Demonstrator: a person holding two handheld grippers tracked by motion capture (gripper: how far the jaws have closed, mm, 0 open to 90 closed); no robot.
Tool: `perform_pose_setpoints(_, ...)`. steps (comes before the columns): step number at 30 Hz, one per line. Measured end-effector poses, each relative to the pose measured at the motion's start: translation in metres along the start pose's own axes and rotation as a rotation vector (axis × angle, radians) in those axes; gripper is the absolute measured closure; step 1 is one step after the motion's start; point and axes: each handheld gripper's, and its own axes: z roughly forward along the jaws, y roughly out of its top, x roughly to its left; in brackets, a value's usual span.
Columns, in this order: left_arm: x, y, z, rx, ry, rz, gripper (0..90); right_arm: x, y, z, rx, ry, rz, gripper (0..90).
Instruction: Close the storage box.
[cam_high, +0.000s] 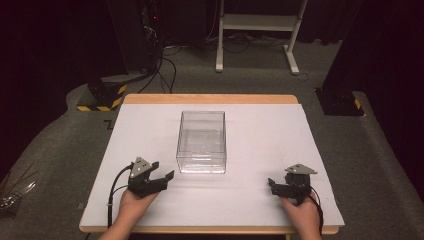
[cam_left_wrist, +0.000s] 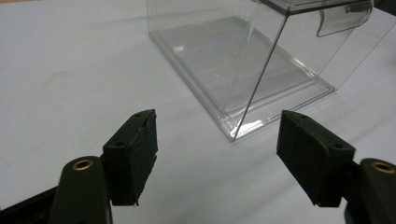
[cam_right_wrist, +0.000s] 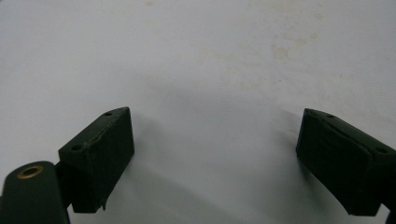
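Observation:
A clear plastic box (cam_high: 201, 142) stands empty in the middle of the white table top (cam_high: 260, 150). My left gripper (cam_high: 164, 170) rests on the table just left of the box's near corner, held by a hand, jaws open and pointing toward it. In the left gripper view the open left gripper (cam_left_wrist: 217, 121) has nothing between its pads, and the box (cam_left_wrist: 243, 60) lies a short way ahead, with a curved clear tab (cam_left_wrist: 341, 21) at its top. My right gripper (cam_high: 276, 184) sits near the front right of the table. Bare white surface lies between its open pads (cam_right_wrist: 215, 116).
The table has a wooden rim (cam_high: 210, 98) at the back. On the grey floor behind stand a white desk frame (cam_high: 257, 22), a black stand with yellow-black stripes (cam_high: 102, 95) and a black base (cam_high: 340, 100). Thin sticks and a clear object (cam_high: 12, 192) lie far left.

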Motion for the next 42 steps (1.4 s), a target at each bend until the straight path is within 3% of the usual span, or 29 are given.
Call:
perform_pose_setpoints(11, 0.032, -0.025, -0.024, 0.047, 0.059, -0.029, 27.8, 0.000, 0.000, 0.000, 0.000, 0.000, 0.000, 11.3)
perform_pose_setpoints(14, 0.046, -0.036, -0.031, 0.075, 0.090, -0.043, 26.5, 0.000, 0.000, 0.000, 0.000, -0.001, 0.000, 11.4)
perform_pose_setpoints(19, 0.057, -0.043, -0.035, 0.103, 0.128, -0.041, 25.1, 0.000, 0.000, 0.000, 0.000, -0.001, 0.000, 11.4)
perform_pose_setpoints(24, 0.063, -0.049, -0.032, 0.158, 0.179, -0.028, 23.5, 0.000, 0.000, 0.000, 0.000, -0.001, 0.000, 11.4)
perform_pose_setpoints(27, 0.059, -0.050, -0.028, 0.188, 0.198, 0.018, 20.3, 0.000, 0.000, 0.000, -0.001, -0.001, 0.000, 11.4)
perform_pose_setpoints(28, 0.058, -0.050, -0.028, 0.182, 0.199, 0.034, 20.9, 0.000, 0.000, 0.000, -0.001, -0.001, 0.000, 11.4)
perform_pose_setpoints(31, 0.061, -0.050, -0.028, 0.185, 0.178, 0.013, 21.8, 0.000, 0.000, 0.000, -0.001, -0.001, 0.000, 11.4)
perform_pose_setpoints(42, 0.062, -0.050, -0.027, 0.189, 0.156, 0.017, 17.6, 0.001, 0.000, 0.000, -0.001, -0.003, 0.000, 11.6)
